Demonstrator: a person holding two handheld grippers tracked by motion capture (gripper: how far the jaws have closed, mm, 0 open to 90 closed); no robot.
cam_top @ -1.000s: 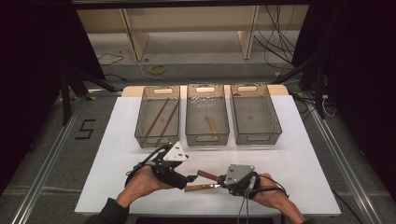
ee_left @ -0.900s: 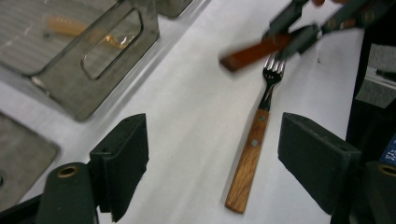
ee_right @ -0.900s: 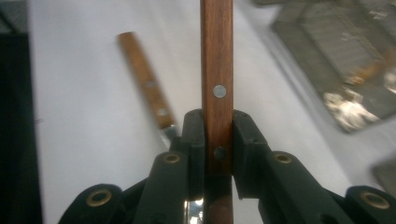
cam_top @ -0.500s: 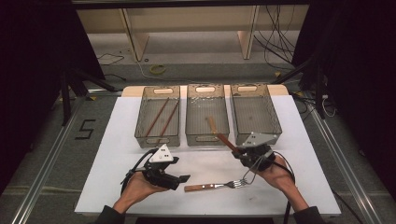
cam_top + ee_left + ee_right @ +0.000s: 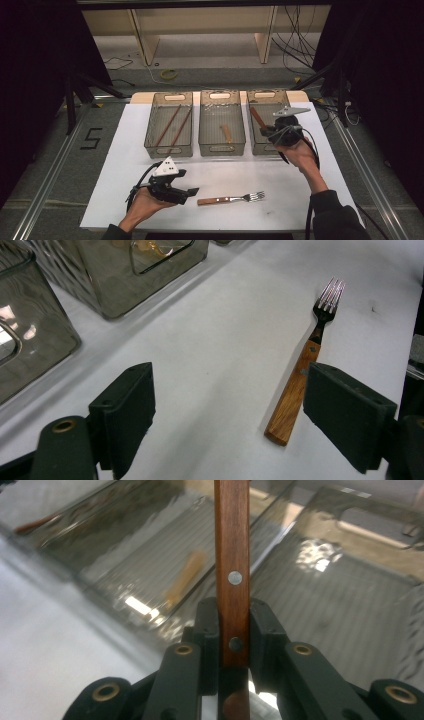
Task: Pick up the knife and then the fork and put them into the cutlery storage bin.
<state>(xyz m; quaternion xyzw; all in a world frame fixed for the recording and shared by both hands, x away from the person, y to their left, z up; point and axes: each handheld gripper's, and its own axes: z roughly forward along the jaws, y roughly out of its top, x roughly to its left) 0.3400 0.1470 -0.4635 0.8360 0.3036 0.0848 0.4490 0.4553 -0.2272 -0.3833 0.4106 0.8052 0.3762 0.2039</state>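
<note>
A fork [image 5: 230, 199] with a wooden handle lies on the white table near the front edge. My left gripper [image 5: 190, 194] rests just left of it, open and holding nothing. In the left gripper view the fork [image 5: 305, 375] lies close to the right jaw, tines pointing away, and the left gripper [image 5: 235, 410] stands wide open. My right gripper [image 5: 271, 132] hovers over the right basket [image 5: 257, 145], shut on a wooden-handled utensil [image 5: 257, 117]. In the right gripper view the right gripper [image 5: 232, 625] clamps this riveted handle [image 5: 231, 540], which points straight ahead. The utensil's working end is hidden.
Three clear mesh baskets stand in a row at the table's back. The left basket [image 5: 150, 127] holds two chopsticks [image 5: 170, 125]. The middle basket [image 5: 221, 147] holds a small wooden-handled piece [image 5: 227, 132]. Bare white table lies between the baskets and the fork.
My right gripper has lifted the wooden-handled utensil from beside the fork and carried it back and right, over the right basket. The left gripper has barely moved.
</note>
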